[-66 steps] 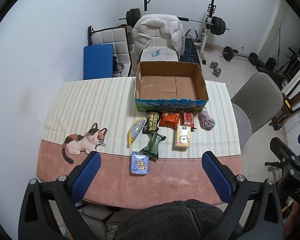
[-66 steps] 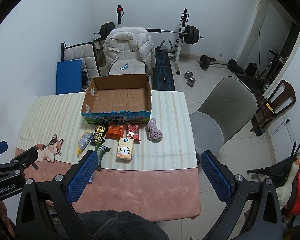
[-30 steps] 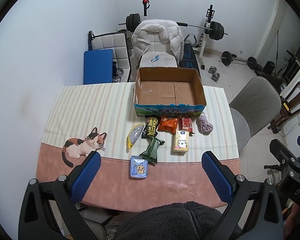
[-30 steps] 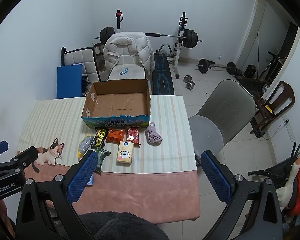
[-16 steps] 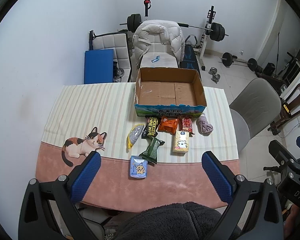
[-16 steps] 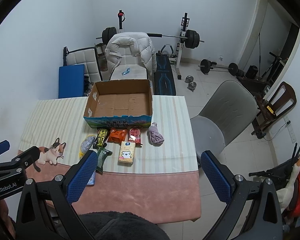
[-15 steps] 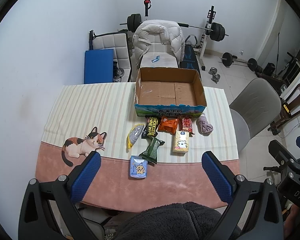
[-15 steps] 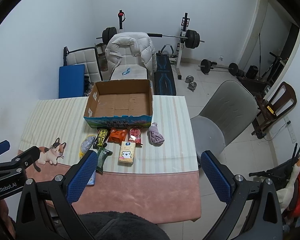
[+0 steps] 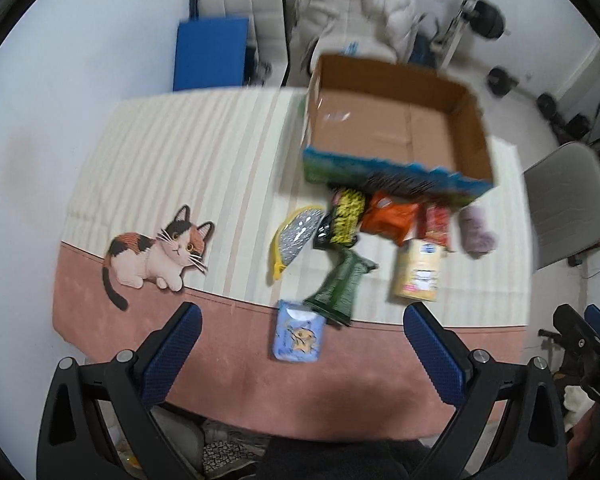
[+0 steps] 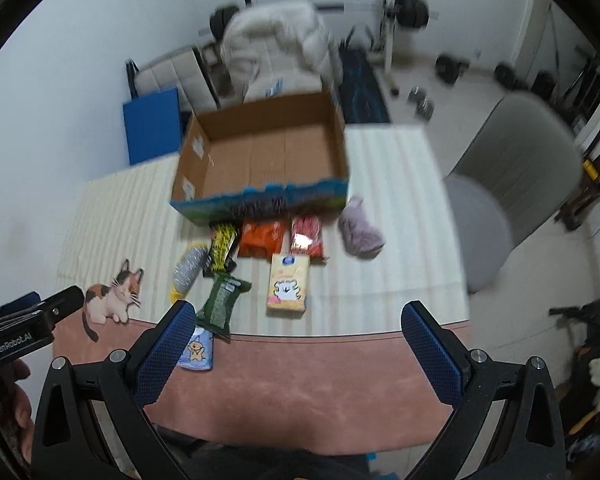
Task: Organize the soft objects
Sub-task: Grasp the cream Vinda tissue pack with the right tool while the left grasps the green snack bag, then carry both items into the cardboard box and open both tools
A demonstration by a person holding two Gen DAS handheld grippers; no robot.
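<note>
A row of soft packets lies on the table just in front of the near wall of an open cardboard box (image 9: 396, 136): a silver-and-yellow pouch (image 9: 296, 234), a black-and-yellow pack (image 9: 346, 216), an orange pack (image 9: 388, 220), a red pack (image 9: 436, 224) and a rolled lilac cloth (image 9: 476, 232) at the right end. Nearer lie a dark green pouch (image 9: 340, 284), a cream tissue pack (image 9: 418, 270) and a light blue pack (image 9: 298, 336), the last on the pink border of the tablecloth (image 9: 180, 168), touching the green pouch's near edge.

The left gripper (image 9: 300, 354) and the right gripper (image 10: 296, 346) both hang above the table's near edge, tilted down toward the packets, each with its blue-padded fingers spread wide and gripping nothing.

The cloth is cream-striped with a printed calico cat (image 9: 156, 252) on its left. Beyond the table stand a chair draped with a white puffer jacket (image 9: 356, 4), a blue pad (image 9: 210, 52) and a barbell rack (image 10: 396, 8); a grey chair (image 10: 512, 176) sits to the right.

Both views are motion-blurred, so the printing on the packets and box cannot be read.
</note>
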